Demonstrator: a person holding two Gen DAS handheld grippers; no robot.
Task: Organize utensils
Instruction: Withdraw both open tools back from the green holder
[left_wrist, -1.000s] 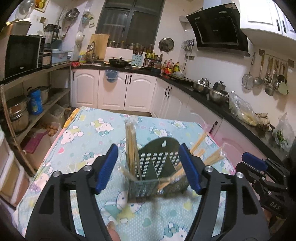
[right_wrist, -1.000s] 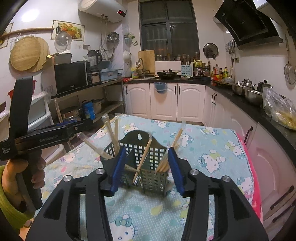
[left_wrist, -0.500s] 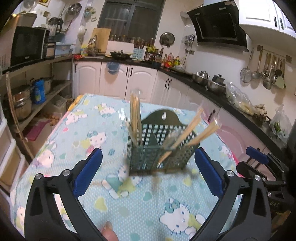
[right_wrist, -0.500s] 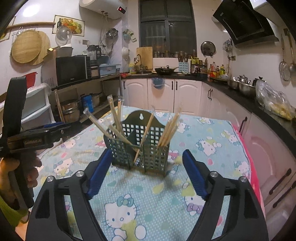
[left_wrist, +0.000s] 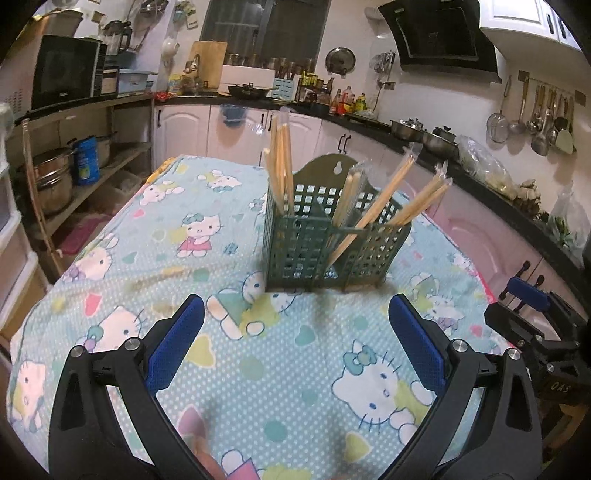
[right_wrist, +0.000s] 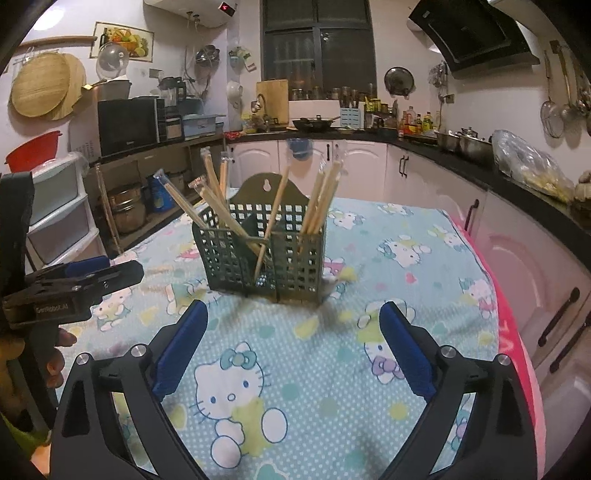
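Blue pads on left gripper (left_wrist: 295, 349) stood spread wide, nothing between; right gripper (right_wrist: 293, 345) jaws were opening, also empty. Green caddy (right_wrist: 264, 254) sat upright on the cartoon cloth (right_wrist: 258, 369), just ahead of both, chopsticks (right_wrist: 317, 199) leaning out at angles. Best next: pinch one stray stick near its top, lift straight, avoid tipping caddy.
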